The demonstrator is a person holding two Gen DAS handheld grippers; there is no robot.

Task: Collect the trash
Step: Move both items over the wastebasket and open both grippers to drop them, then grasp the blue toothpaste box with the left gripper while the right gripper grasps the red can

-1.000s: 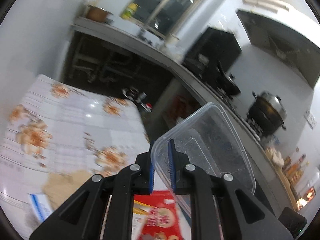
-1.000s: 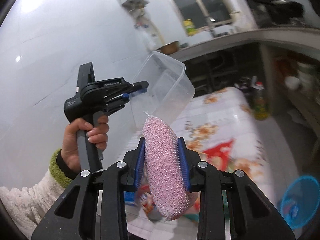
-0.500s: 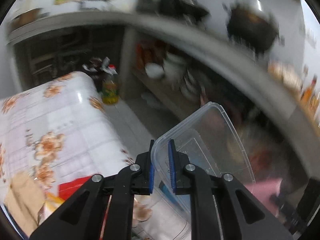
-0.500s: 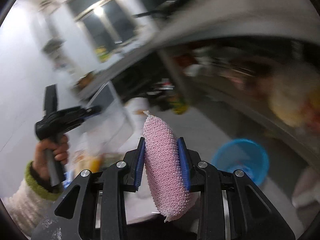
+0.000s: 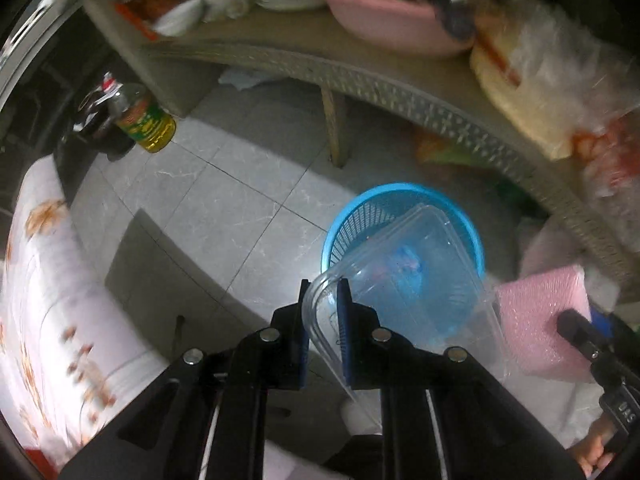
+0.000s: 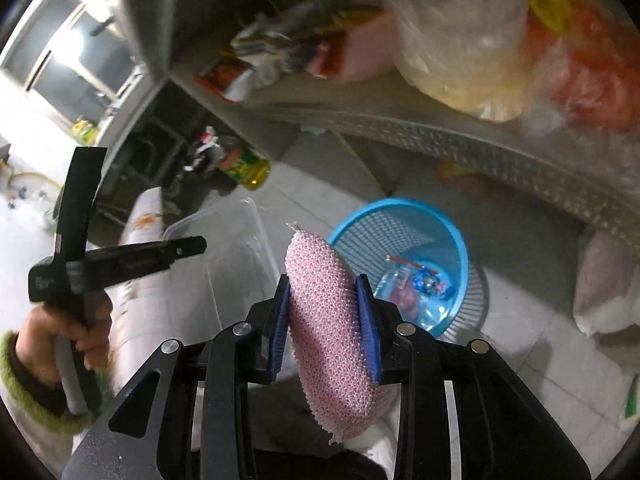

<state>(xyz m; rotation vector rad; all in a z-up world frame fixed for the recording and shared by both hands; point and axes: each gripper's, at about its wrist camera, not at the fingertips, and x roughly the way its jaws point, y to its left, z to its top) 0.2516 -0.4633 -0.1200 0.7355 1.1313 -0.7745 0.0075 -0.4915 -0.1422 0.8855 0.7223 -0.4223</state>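
Above the grey tiled floor [image 5: 224, 208], the left hand-held gripper [image 5: 323, 334] pinches the rim of a clear rectangular plastic container [image 5: 404, 280], tilted over the round blue mesh plastic wastebasket [image 5: 360, 216] at its one o'clock. The right hand-held gripper [image 6: 324, 320] clamps a pink netted oval scrub sponge [image 6: 328, 320], with the wastebasket [image 6: 448, 236] at its two o'clock, already holding wrappers [image 6: 424, 284].

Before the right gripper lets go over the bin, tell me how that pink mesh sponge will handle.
The pink mesh sponge is pinched between the right gripper pads and bulges above and below them, so it is probably soft and springy. Its netted cover should keep it from slipping. It looks light and not fragile, so it would likely drop harmlessly into the blue basket.
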